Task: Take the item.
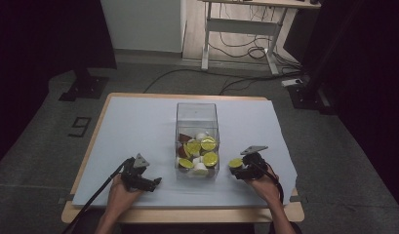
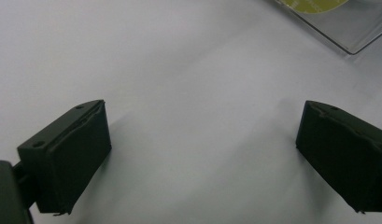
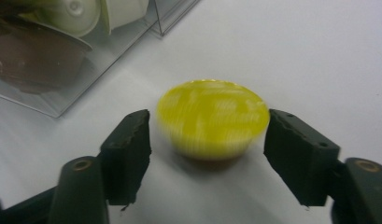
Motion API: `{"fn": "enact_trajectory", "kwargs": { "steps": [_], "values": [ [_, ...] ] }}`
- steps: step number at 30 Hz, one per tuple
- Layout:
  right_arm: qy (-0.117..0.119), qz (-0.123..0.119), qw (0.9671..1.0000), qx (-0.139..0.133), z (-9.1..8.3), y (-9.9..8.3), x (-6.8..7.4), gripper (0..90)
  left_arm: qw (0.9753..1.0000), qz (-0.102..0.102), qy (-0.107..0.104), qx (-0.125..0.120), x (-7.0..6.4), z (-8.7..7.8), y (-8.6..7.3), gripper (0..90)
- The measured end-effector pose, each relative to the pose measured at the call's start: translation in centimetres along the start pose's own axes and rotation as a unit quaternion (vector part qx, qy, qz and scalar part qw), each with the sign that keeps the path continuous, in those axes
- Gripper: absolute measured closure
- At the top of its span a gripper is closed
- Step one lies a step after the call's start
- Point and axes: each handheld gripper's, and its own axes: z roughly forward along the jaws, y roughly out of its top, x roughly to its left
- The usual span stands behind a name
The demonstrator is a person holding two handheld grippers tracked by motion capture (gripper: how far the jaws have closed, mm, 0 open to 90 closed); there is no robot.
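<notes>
A yellow-lidded capsule [image 1: 235,163] with a brown body stands on the pale table cover, just right of a clear plastic box [image 1: 197,114]. In the right gripper view the capsule [image 3: 212,119] is blurred. It sits between the jaws of my right gripper [image 3: 207,140], with a thin gap on its left side. From the high view my right gripper [image 1: 238,169] is open around it. My left gripper [image 1: 155,183] rests left of the box. Its jaws stand wide open over bare cover [image 2: 202,154] with nothing between them.
The box holds several capsules [image 1: 201,151] with yellow lids and white or brown bodies; its corner [image 3: 58,100] lies close to my right gripper. The box's edge [image 2: 352,37] also shows at the upper right of the left gripper view. The cover [image 1: 138,126] spans the wooden table.
</notes>
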Motion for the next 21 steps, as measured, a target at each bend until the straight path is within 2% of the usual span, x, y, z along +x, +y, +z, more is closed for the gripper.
{"fn": "enact_trajectory", "kwargs": {
  "steps": [11, 18, 21],
  "values": [
    [-0.007, 0.002, 0.9998, -0.019, -1.1, -0.1, 0.1, 14.2, 1.0, 0.0, 0.0, 0.0, 0.0, 0.0, 0.0, 2.7],
    [-0.015, 0.013, 0.9993, -0.031, -2.0, -0.9, 0.1, 11.9, 1.0, -0.001, 0.0, -0.001, 0.0, 0.0, 0.0, 2.7],
    [-0.017, 0.019, 0.9992, -0.03, -2.2, -1.4, 0.0, 6.4, 1.0, 0.0, 0.0, 0.0, 0.0, 0.0, 0.0, 2.7]
  ]
}}
